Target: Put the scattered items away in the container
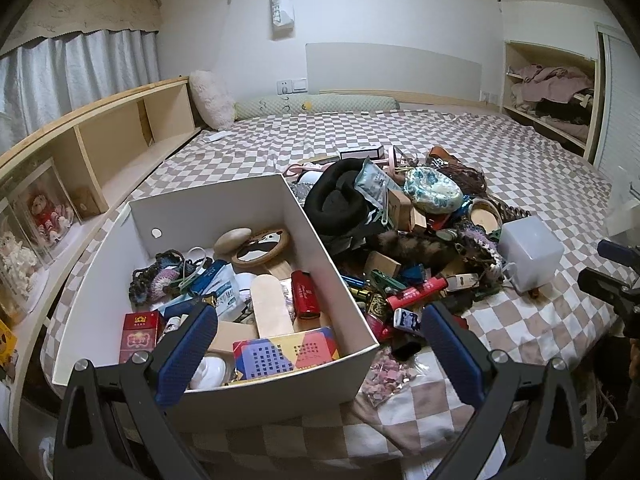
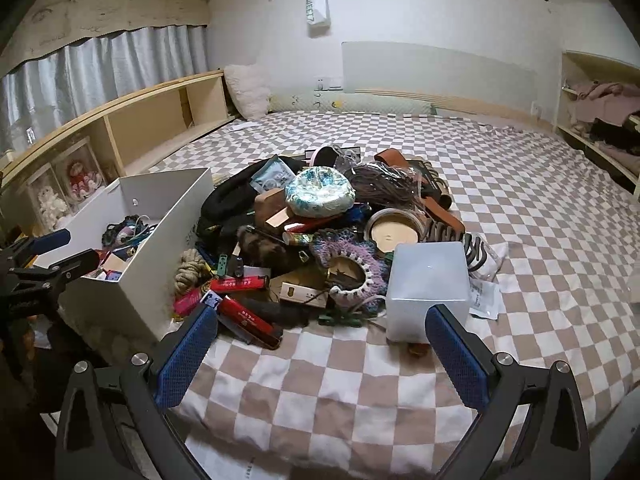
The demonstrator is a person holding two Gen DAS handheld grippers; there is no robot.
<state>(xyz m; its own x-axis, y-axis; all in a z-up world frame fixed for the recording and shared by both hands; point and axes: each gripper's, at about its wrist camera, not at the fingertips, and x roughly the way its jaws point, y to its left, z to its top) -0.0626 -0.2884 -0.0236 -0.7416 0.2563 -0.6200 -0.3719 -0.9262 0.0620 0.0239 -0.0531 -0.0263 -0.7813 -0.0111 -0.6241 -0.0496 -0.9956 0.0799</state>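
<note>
From the left wrist camera, the left tool (image 1: pixel 316 344) hangs over the near end of the white box (image 1: pixel 308 220), its blue pads spread wide with nothing between them. The box sits on the checked bed (image 1: pixel 500 148) and already carries a round wooden mirror (image 1: pixel 262 248), a red lighter (image 1: pixel 305 294), a red carton (image 1: pixel 138 336) and a patterned packet (image 1: pixel 286 350). Just to the right of the box, touching its long wall, lies the heap of scattered items (image 1: pixel 412 240): a black fabric roll (image 1: pixel 340 200), a blue-and-white pouch (image 1: pixel 432 190) and, at the heap's far right side, a frosted plastic cube (image 1: pixel 530 248).

From the right wrist camera, the right tool (image 2: pixel 320 340) hovers above bare bedspread (image 2: pixel 520 184) in front of the heap (image 2: pixel 320 232), its jaws also wide and empty. The plastic cube (image 2: pixel 428 288) stands just beyond its right pad. A red tube (image 2: pixel 248 318) lies near its left pad. The white box (image 2: pixel 168 200) stands left of the heap, and the left tool (image 2: pixel 64 250) shows over it.
</note>
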